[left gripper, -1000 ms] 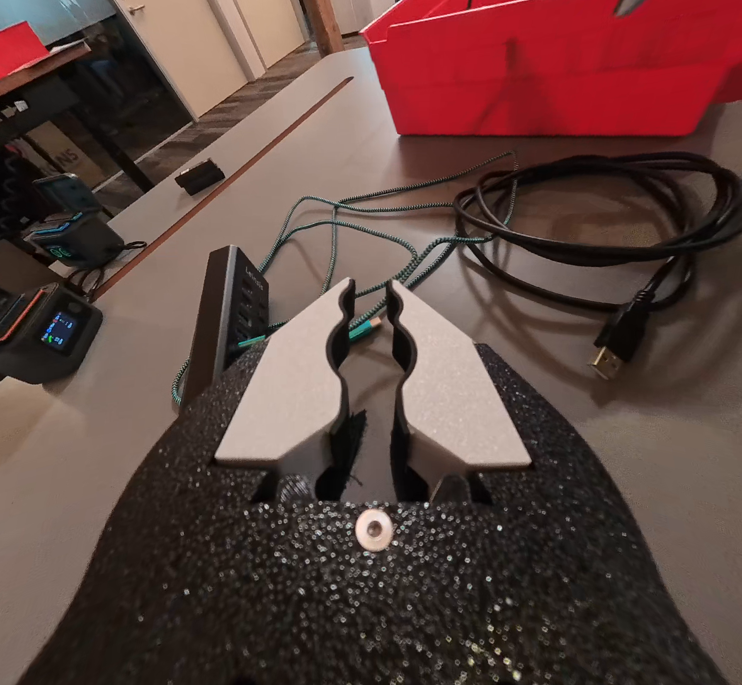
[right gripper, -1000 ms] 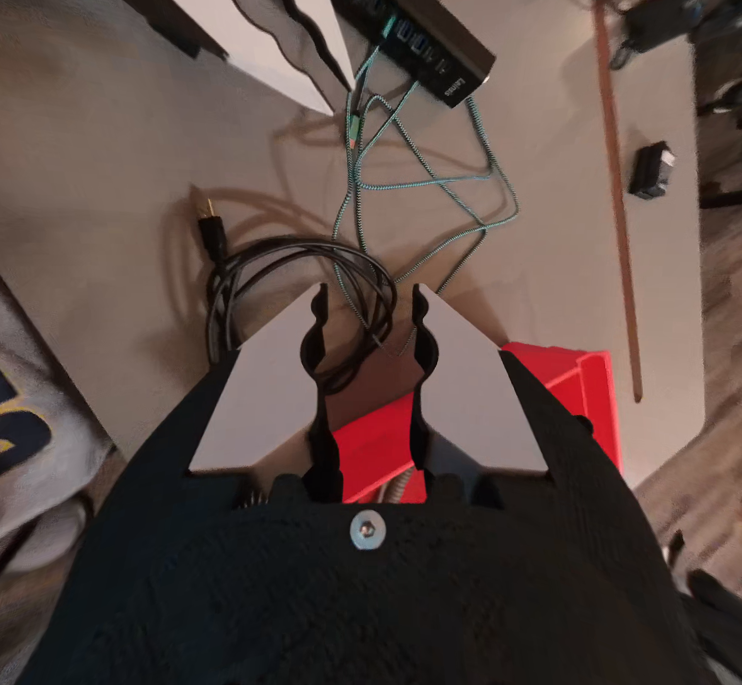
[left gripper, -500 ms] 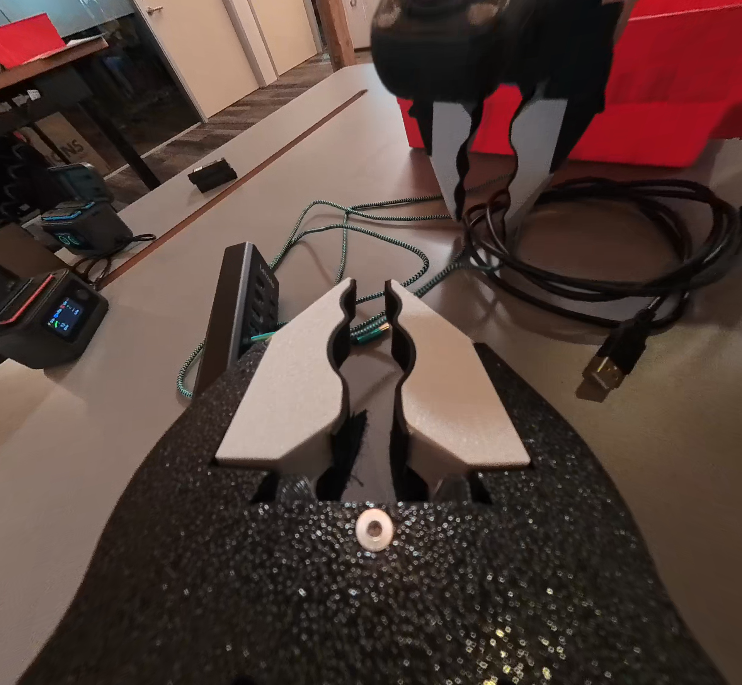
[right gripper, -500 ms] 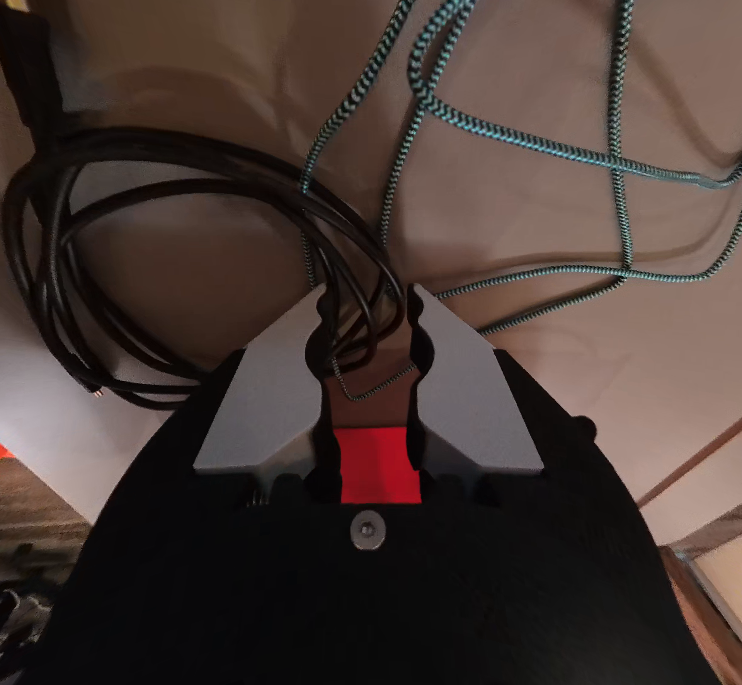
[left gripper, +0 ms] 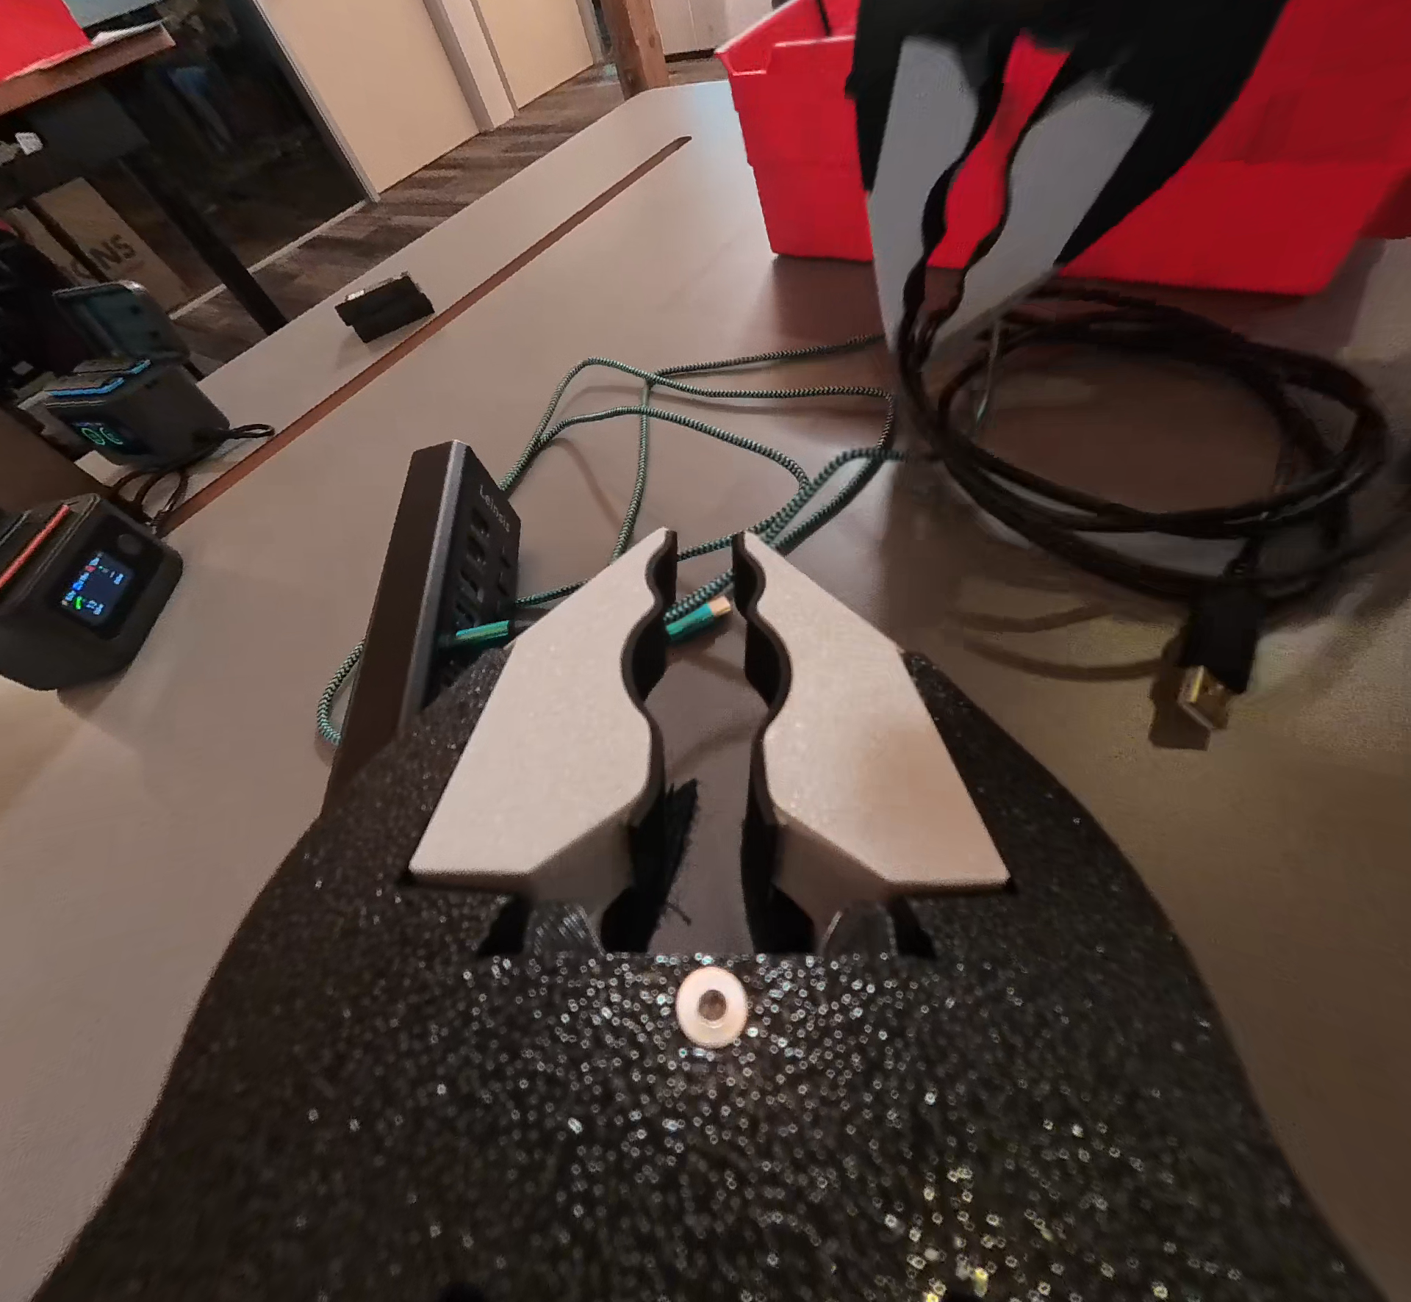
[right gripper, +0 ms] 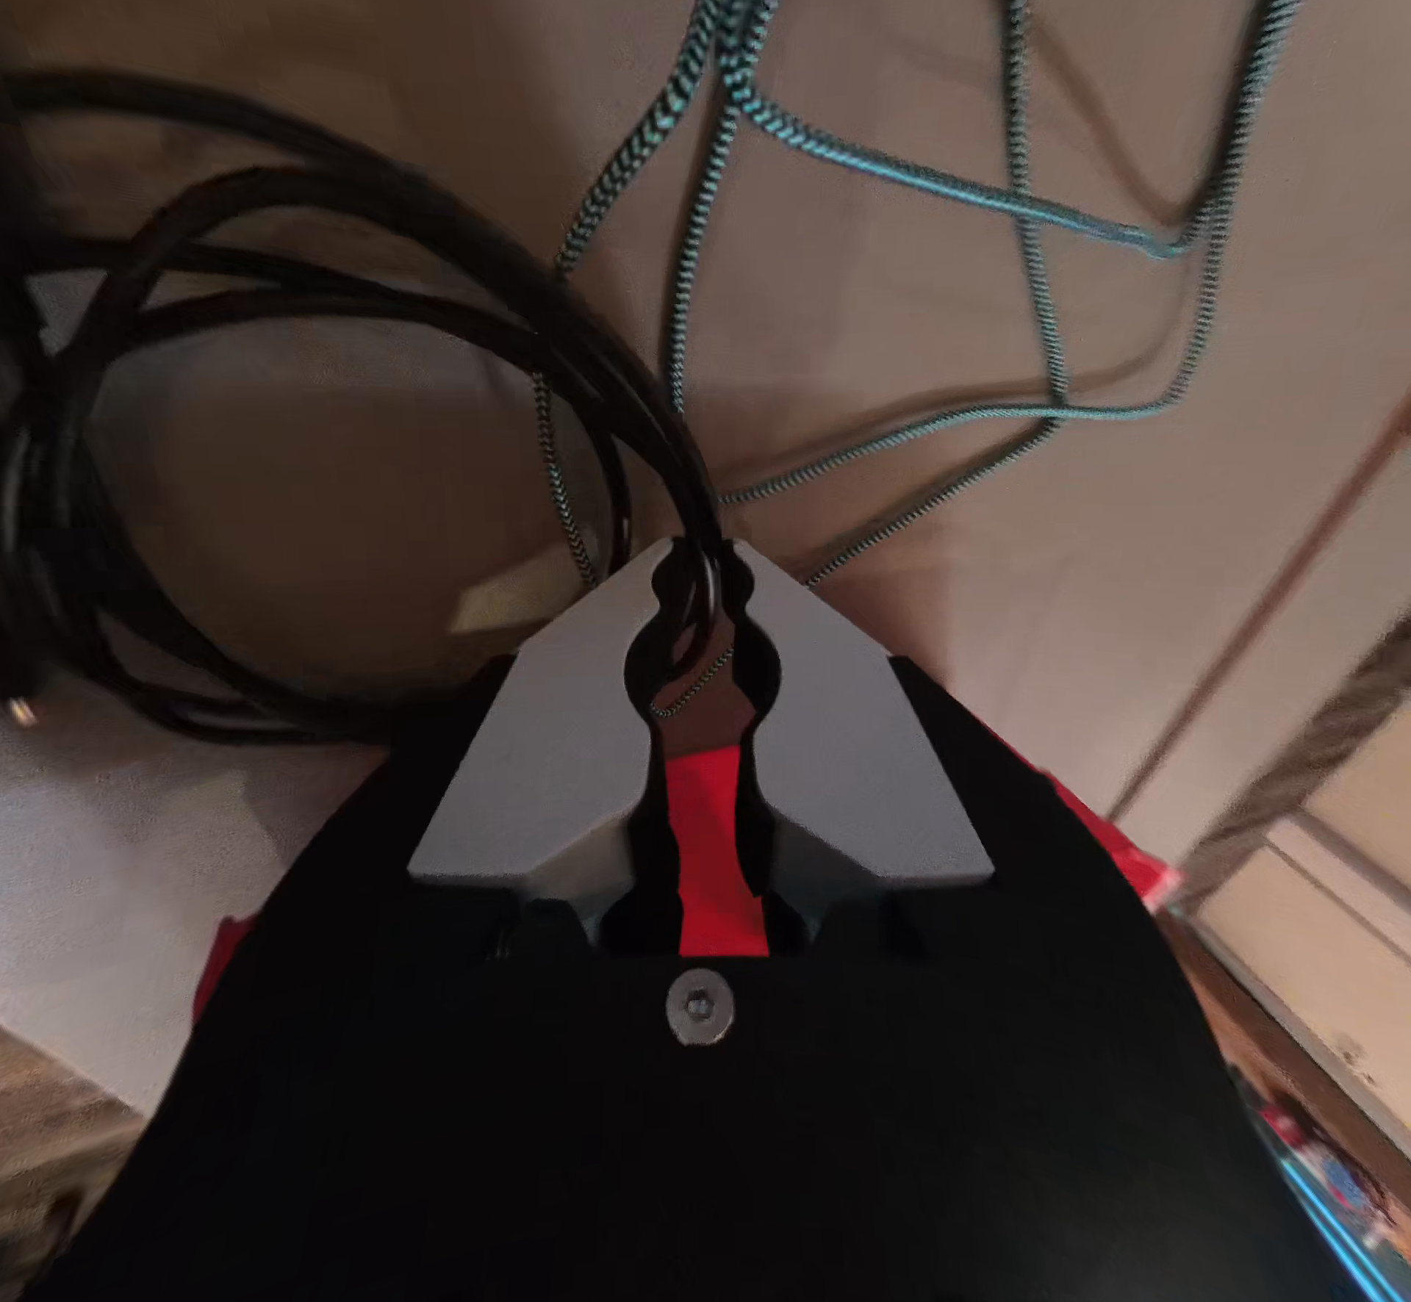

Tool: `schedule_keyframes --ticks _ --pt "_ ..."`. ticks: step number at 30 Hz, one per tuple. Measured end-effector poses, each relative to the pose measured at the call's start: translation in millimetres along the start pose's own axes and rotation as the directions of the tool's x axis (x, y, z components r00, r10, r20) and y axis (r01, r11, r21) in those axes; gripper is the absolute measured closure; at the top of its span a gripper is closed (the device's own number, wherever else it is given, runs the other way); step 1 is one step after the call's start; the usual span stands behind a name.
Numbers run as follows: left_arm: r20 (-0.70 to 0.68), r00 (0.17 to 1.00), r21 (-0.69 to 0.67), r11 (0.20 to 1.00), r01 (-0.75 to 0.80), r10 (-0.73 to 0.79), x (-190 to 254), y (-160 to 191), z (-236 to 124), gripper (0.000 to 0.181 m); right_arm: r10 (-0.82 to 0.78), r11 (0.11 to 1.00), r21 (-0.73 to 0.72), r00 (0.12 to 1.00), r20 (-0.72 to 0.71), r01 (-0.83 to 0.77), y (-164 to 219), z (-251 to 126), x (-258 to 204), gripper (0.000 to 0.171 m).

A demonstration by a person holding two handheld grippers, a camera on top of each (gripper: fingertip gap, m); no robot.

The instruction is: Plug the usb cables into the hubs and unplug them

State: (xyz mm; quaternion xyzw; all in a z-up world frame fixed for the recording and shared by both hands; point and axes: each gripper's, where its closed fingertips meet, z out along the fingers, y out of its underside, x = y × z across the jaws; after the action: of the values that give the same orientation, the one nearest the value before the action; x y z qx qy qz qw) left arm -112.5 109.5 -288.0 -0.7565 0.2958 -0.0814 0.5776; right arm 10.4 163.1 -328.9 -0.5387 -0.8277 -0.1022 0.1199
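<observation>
Right gripper (right gripper: 702, 555) pinches the black cable (right gripper: 321, 319) coil at centre frame, tips nearly closed around its strands. Left gripper (left gripper: 704, 548) sits low, fingers slightly parted, holding nothing. The hub (left gripper: 450, 578) stands at centre left with a green cable (left gripper: 687, 426) plugged in beside it.

Braided green cable (left gripper: 733, 429), matt table (left gripper: 534, 258)
</observation>
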Motion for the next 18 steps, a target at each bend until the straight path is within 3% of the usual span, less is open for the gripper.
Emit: schedule_keyframes --ticks 3,6,11,14,18 --pt "-0.001 1.0 0.02 1.0 0.011 -0.011 -1 -5 -2 0.168 0.03 0.997 0.074 0.991 -0.132 -0.02 2 -43 12 0.165" --pt "-0.012 1.0 0.041 0.999 0.013 -0.013 3 -11 -3 0.166 0.049 0.994 0.109 0.929 -0.366 -0.009 15 -94 38 0.165" --pt "-0.001 1.0 0.085 0.996 -0.019 0.019 8 -20 -4 0.164 0.15 0.973 0.228 0.633 -0.76 0.043 23 -184 81 0.165" --pt "0.035 0.999 0.135 0.991 -0.016 0.011 1 -30 -9 0.163 0.268 0.941 0.333 0.487 -0.831 0.052 28 -224 94 0.165" --pt "0.12 0.993 0.262 0.965 -0.01 -0.023 -16 -59 -28 0.157 0.454 0.859 0.51 0.388 -0.802 0.05 35 -267 106 0.165"
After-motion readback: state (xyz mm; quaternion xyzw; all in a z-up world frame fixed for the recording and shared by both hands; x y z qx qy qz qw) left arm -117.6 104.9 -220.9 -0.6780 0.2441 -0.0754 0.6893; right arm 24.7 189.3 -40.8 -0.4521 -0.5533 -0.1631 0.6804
